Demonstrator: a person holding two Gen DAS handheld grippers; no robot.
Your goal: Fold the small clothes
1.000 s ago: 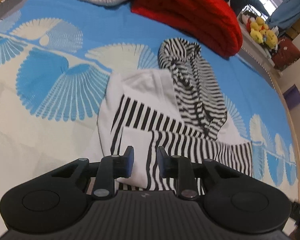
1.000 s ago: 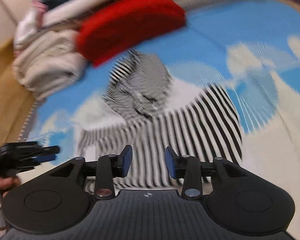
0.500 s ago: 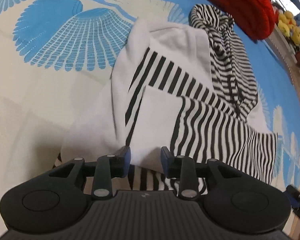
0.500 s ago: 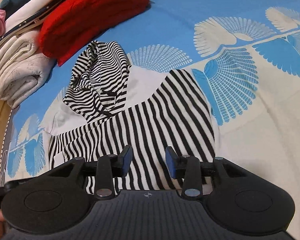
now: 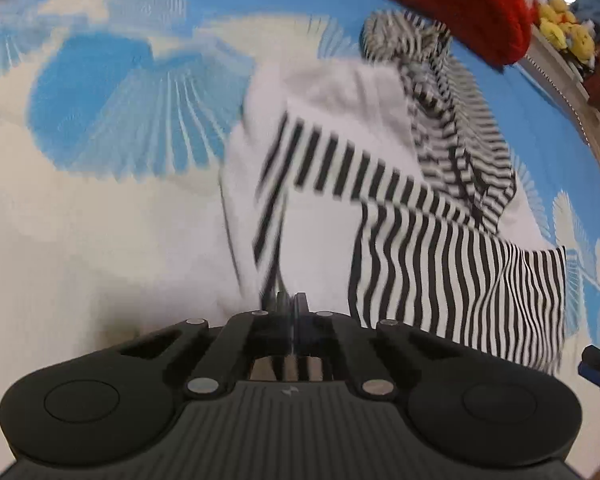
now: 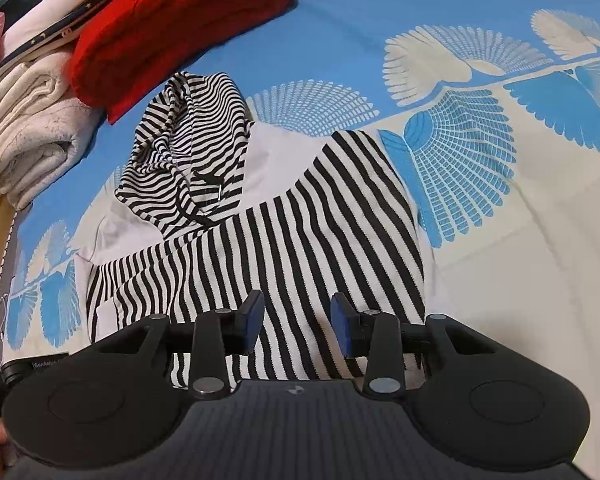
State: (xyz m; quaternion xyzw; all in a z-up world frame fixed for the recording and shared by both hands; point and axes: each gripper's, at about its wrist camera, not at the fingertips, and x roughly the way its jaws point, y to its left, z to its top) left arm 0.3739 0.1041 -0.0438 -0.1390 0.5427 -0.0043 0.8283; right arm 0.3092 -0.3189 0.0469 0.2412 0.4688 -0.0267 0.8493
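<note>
Right wrist view: blue and cream bedspread (image 6: pixel 480 20) fills the frame, w/ a striped hoodie (image 6: pixel 300 232) lying flat mid-frame, hood toward upper left. Red blanket (image 6: pixel 172 20) sits upper left, just beyond the hood, beside folded white bedding (image 6: pixel 28 132) at left edge. Right gripper (image 6: pixel 298 316) hovers over the hoodie's lower part, jaws apart, nothing clamped. Left wrist view, blurred: left gripper (image 5: pixel 291 304) at bottom centre, jaws together, pinching the hoodie's near white edge.
</note>
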